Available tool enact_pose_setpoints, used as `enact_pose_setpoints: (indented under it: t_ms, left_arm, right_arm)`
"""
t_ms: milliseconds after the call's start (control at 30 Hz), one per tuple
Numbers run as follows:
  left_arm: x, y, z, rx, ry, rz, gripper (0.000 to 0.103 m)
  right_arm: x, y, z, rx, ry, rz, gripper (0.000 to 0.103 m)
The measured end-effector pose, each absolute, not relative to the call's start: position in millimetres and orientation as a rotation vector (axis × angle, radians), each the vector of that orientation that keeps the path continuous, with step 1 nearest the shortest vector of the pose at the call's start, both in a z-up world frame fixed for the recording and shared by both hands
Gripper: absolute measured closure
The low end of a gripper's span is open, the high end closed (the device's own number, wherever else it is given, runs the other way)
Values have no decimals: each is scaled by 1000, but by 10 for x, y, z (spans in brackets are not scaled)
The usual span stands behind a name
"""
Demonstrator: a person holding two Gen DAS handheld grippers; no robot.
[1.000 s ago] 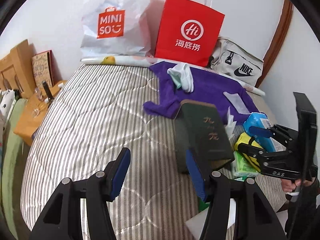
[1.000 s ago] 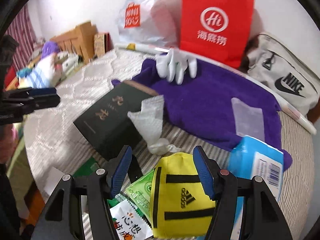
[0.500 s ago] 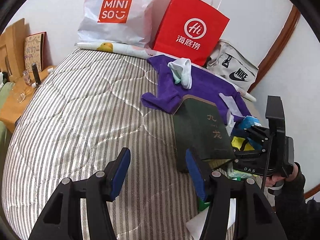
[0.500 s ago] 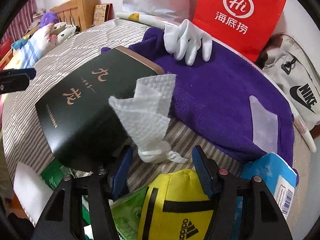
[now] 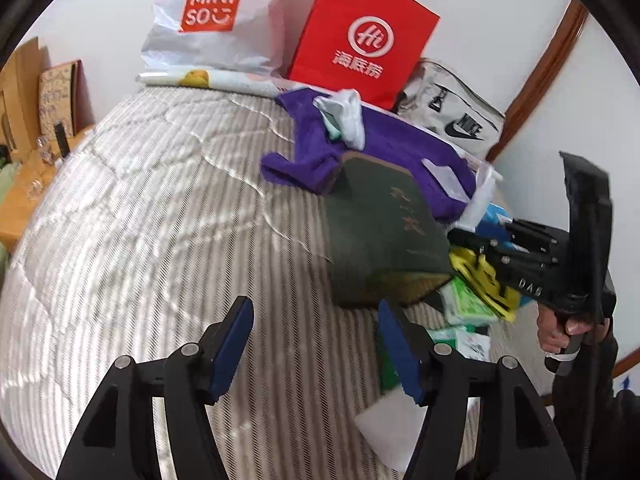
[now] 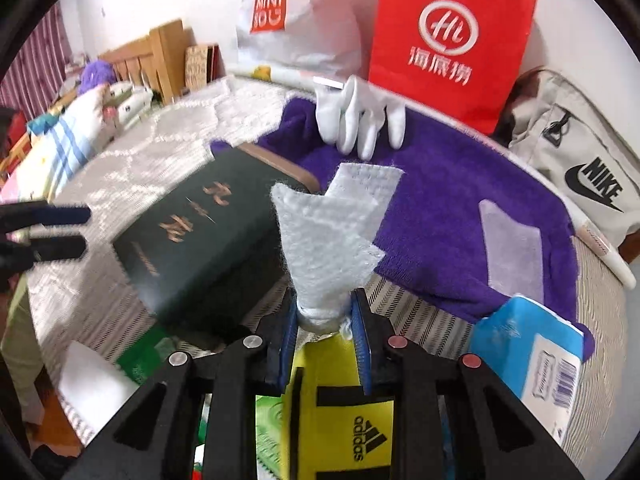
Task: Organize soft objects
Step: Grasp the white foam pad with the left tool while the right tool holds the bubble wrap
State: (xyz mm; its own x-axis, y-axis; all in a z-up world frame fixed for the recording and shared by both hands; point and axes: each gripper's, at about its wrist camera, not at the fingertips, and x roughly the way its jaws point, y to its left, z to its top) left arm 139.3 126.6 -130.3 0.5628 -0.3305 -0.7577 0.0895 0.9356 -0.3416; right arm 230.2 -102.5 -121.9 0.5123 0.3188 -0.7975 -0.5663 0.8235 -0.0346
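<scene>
White tissue (image 6: 328,240): one, my right tool (image 6: 324,320) closing on its bunched base.
Left tool (image 5: 316,340): opening, nothing between.
Purple towel (image 6: 440,220): one.
Glove (image 6: 360,120): one.
Green box (image 6: 200,232): one, crowding the tissue's left.

Fluffy purple towel (image 6: 440,216); embossed white paper tissue (image 6: 332,240); glossy red paper bag (image 6: 448,40); matt dark box (image 6: 200,232); quilted striped bedspread (image 5: 160,220).

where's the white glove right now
In the right wrist view, the white glove lies on the purple towel, just below the red paper bag.

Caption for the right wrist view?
Right gripper closing on a white tissue above a yellow pouch on the bed.
</scene>
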Motion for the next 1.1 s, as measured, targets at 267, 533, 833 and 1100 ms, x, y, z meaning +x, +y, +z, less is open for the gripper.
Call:
enact_pose_setpoints:
  t_ms: [267,533,833,1100]
  left_arm:
    - [1057,986,-1259,-251,926,-389,33]
    - [836,731,-1275,-169,927,-488,27]
    - [767,415,-1422,20,936,-453,23]
    - [755,229,-1478,166,904,-320,23]
  right_arm:
    - [1968,-1170,-872,-239,792,543,77]
    - [1540,-1487,-727,-208,748,514,77]
    - [1116,-2027,-887,-188,793,452,77]
    - [849,-2397,-1141,-141,840,393,77]
